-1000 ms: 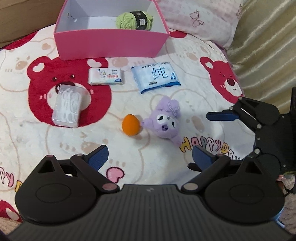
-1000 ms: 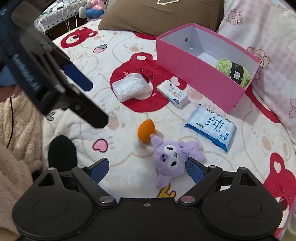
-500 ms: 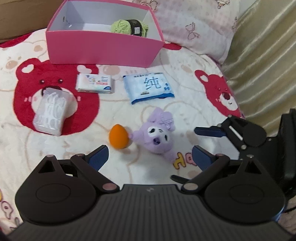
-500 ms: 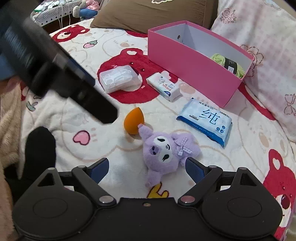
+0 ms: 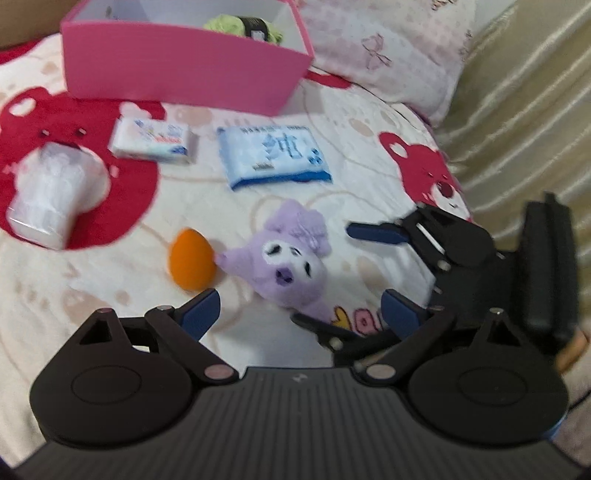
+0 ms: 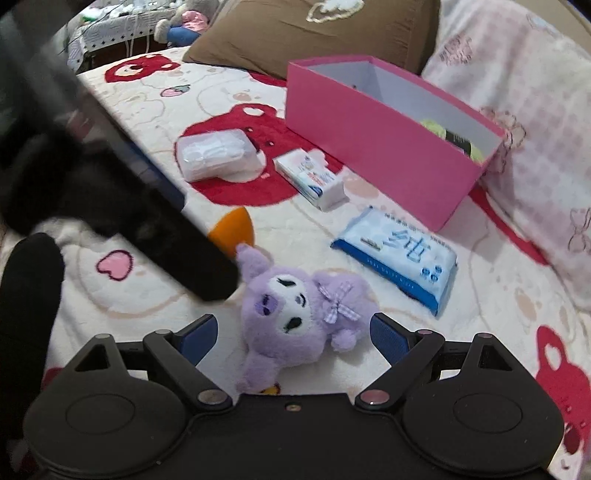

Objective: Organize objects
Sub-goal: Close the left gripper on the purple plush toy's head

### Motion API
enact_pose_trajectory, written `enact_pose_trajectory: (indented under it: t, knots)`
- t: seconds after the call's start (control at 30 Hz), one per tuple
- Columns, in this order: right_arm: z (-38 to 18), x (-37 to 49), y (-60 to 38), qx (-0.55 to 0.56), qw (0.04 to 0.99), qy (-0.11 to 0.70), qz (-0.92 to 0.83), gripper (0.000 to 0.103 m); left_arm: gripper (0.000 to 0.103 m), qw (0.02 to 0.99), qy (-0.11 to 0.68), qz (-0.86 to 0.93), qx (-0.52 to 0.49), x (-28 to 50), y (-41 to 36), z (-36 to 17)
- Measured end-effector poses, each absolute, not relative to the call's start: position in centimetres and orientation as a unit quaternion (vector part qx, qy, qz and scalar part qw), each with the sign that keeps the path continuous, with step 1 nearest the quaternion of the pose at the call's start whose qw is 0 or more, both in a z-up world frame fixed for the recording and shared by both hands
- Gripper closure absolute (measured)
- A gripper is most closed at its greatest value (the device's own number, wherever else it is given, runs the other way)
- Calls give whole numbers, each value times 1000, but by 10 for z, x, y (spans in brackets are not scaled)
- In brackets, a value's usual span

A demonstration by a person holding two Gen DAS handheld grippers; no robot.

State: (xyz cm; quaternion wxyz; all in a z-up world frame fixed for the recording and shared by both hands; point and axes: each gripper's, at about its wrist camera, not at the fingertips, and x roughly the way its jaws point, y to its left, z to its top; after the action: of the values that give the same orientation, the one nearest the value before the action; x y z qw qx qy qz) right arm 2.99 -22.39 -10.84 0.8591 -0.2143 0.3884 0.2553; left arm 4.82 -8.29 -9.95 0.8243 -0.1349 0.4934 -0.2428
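Observation:
A purple plush toy [image 6: 295, 310] lies on the bear-print blanket, touching an orange egg-shaped sponge [image 5: 192, 258]. My right gripper [image 6: 293, 336] is open and low, with the plush between its blue pads and neither pad pressing on it. My left gripper [image 5: 301, 310] comes in from the other side. Its jaws are closing, still wide, with only the lower end of the plush [image 5: 284, 262] between the tips and no contact. In the right wrist view, a blurred left finger [image 6: 166, 236] hides part of the sponge [image 6: 234, 229].
A pink box [image 5: 184, 70] holding green yarn [image 5: 240, 27] stands at the back. In front of it lie a small tissue pack [image 5: 153, 142], a blue wipes pack [image 5: 273, 157] and a clear plastic case [image 5: 51, 195]. Pillows [image 6: 517, 92] border the blanket.
Both grippers have sunk toward the plush, which now sits larger and between their fingers. The two grippers have drawn closer together. The objects have not moved.

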Motion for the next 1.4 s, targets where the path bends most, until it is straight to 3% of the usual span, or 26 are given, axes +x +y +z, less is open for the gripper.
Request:
enact_pose_trajectory:
  t: [0.2,0.33,0.5,0.57,0.7,0.97,1.4]
  knots:
    - [-129,30,-226,-238,847,400,256,13,15,841,464,-239,-142,46,-83,-112]
    - [-132,34,-228,-226,849,398,262,13,26,847,464,-226,-129,50,-90,-122]
    - [-135,44,-226,-231,856,383,259,12,30,849,458,-222,-140,54,-94,-133]
    - [-138,50,-225,-244,850,383,266,10,39,850,460,-217,-141,55,-96,-136]
    - [-145,61,-224,-247,846,388,271,8,44,846,463,-203,-167,59,-92,-146]
    - [-150,77,-228,-216,850,396,271,4,64,834,465,-182,-235,66,-82,-163]
    - [-152,80,-223,-158,872,395,243,1,66,834,453,-156,-276,79,-68,-164]
